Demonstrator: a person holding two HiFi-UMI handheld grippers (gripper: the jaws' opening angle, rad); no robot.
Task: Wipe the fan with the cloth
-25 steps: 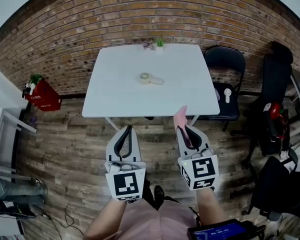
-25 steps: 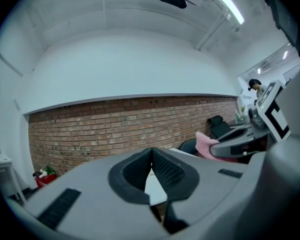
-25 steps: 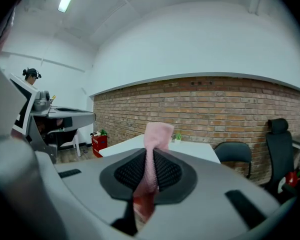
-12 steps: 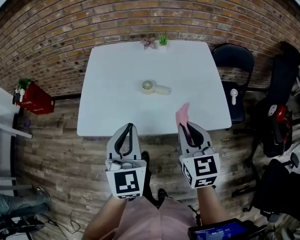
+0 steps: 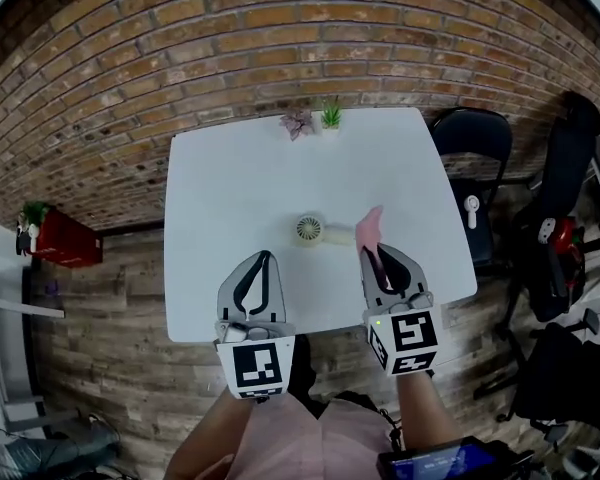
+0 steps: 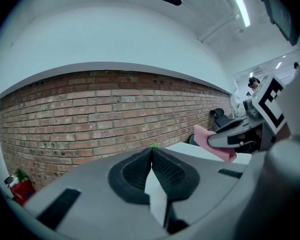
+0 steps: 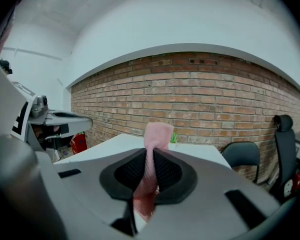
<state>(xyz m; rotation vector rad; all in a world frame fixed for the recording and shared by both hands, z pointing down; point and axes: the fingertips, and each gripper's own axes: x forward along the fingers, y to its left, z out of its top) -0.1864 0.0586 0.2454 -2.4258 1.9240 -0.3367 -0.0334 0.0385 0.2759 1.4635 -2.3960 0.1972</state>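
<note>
A small cream hand-held fan (image 5: 316, 231) lies flat near the middle of the white table (image 5: 230, 183), its round head to the left and its handle to the right. My right gripper (image 5: 373, 251) is shut on a pink cloth (image 5: 368, 231), which sticks out past its tips just right of the fan's handle. In the right gripper view the pink cloth (image 7: 154, 135) stands up between the pads. My left gripper (image 5: 262, 258) is shut with nothing in it, hovering over the table's near part, left of and nearer than the fan. In the left gripper view the left gripper (image 6: 151, 150) shows its pads pressed together.
Two small potted plants (image 5: 315, 119) stand at the table's far edge by the brick wall. A black chair (image 5: 477, 158) with a white item on its seat stands to the right, more dark gear beyond it. A red box (image 5: 55, 238) sits on the floor at left.
Both grippers have come forward from in front of the table to over its near part. The cloth tip now sits beside the fan's handle. The jaws have stayed as they were.
</note>
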